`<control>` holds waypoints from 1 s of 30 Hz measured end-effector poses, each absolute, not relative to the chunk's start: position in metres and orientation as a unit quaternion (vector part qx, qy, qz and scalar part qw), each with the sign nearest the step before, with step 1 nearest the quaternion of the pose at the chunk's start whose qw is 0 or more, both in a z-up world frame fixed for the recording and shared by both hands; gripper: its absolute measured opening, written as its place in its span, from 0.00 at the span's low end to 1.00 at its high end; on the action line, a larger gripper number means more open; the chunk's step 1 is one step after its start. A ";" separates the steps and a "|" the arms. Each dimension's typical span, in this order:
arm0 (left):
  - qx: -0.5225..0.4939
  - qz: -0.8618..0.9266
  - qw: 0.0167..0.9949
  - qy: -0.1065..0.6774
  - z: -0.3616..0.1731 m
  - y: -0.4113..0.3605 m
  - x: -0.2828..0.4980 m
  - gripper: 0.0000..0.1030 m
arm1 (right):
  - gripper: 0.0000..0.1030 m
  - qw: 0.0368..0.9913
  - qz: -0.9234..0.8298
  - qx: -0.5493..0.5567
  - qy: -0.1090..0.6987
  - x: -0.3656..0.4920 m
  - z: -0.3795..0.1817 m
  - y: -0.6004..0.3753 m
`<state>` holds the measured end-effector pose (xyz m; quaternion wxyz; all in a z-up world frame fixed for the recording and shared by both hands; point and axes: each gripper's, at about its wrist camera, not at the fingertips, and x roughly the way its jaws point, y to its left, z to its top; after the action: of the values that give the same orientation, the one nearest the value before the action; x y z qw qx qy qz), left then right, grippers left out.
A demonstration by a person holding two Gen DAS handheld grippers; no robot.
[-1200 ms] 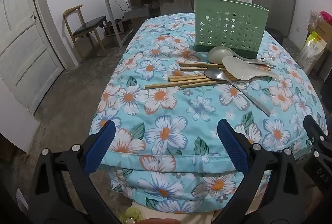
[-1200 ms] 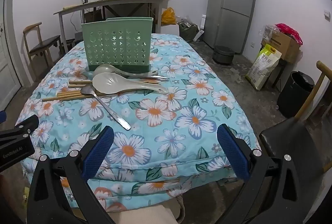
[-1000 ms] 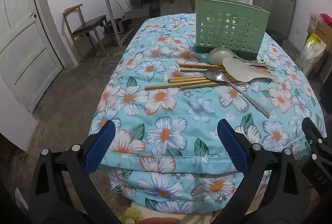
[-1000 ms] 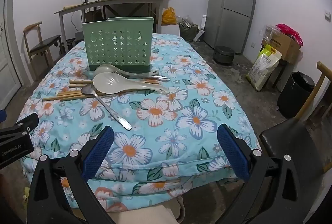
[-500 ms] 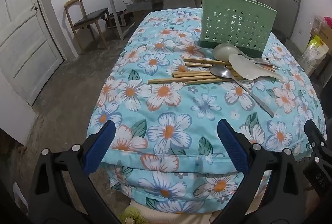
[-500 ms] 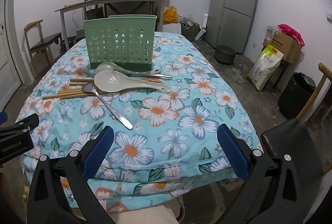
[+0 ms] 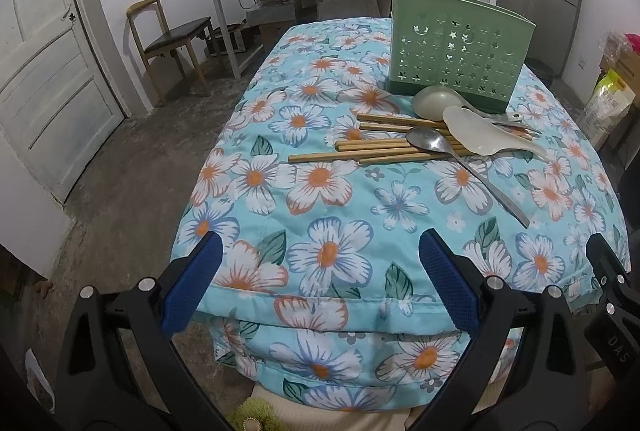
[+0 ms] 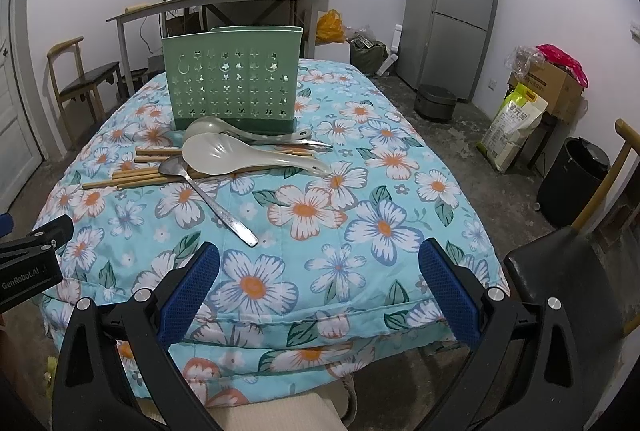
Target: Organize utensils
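one green perforated utensil holder (image 8: 234, 79) is seen standing upright on a bench covered by a blue floral quilt (image 8: 360, 215), with the utensils laid just in front of it. three spoons are counted: a pale ladle (image 8: 208, 127) touching the holder's base, a white rice paddle (image 8: 224, 153) beside it, and one metal spoon (image 8: 208, 191) whose handle is angled toward the near edge. a loose bundle of wooden chopsticks (image 7: 372, 147) is spread beneath the spoon bowls; the exact number cannot be told. two grippers are shown. the left gripper (image 7: 320, 275) and the right gripper (image 8: 318, 277) are each held with fingers (image 8: 188, 289) released and spread wide, nothing between them, over the near edge of the quilt. the utensils are seen well apart from both, beyond the fingertips, the metal spoon's handle tip being nearest to the right gripper.
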<state>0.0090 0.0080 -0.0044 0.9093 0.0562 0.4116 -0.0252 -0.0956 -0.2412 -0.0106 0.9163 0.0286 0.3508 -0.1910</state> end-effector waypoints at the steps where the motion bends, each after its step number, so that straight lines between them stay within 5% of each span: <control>1: 0.055 -0.025 0.909 0.412 -0.005 0.008 0.009 0.92 | 0.94 0.916 -0.191 0.029 0.351 -0.096 -0.011 -0.241; 30: 0.054 -0.040 0.911 0.408 0.001 0.004 0.002 0.92 | 0.94 0.917 -0.190 0.034 0.348 -0.097 -0.007 -0.240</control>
<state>0.0024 0.0041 0.0010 0.9107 0.0541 0.4075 -0.0402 -0.0973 -0.2398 -0.0071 0.9173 0.0343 0.3480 -0.1902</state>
